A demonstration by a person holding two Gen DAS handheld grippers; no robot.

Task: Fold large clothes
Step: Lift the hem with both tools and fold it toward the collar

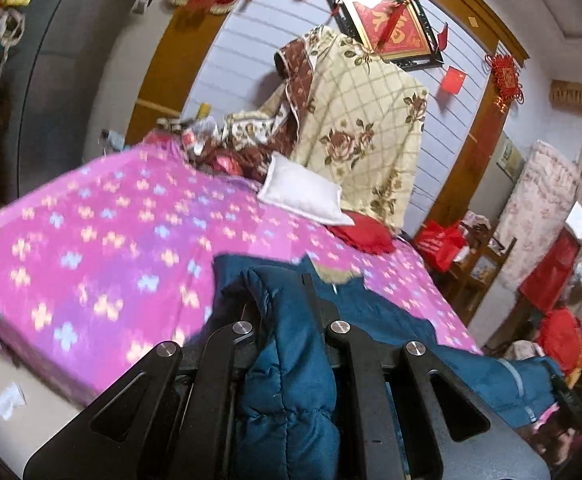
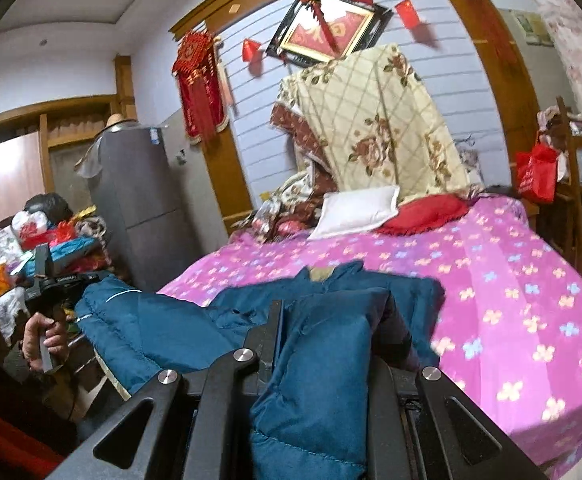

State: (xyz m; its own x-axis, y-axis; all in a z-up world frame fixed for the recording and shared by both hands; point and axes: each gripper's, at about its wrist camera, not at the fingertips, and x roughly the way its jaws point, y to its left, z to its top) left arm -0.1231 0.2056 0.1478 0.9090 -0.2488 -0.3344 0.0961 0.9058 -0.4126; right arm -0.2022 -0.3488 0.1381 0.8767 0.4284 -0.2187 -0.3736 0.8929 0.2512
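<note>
A large teal quilted jacket (image 1: 291,364) is held up over the near edge of a bed with a pink flowered cover (image 1: 103,248). My left gripper (image 1: 283,312) is shut on a bunched fold of the jacket. My right gripper (image 2: 331,320) is shut on another padded fold of the same jacket (image 2: 323,360). The jacket's upper part with its tan collar lining (image 2: 319,274) lies on the pink cover (image 2: 511,300). In the right wrist view the left gripper (image 2: 47,280) and the hand holding it show at the far left, beyond a sleeve (image 2: 131,320).
A white pillow (image 2: 355,210), a red cushion (image 2: 427,212) and a tall floral quilt pile (image 2: 375,136) lie at the head of the bed. A grey fridge (image 2: 139,192) stands on one side, wooden shelves with a red bag (image 2: 539,176) on the other.
</note>
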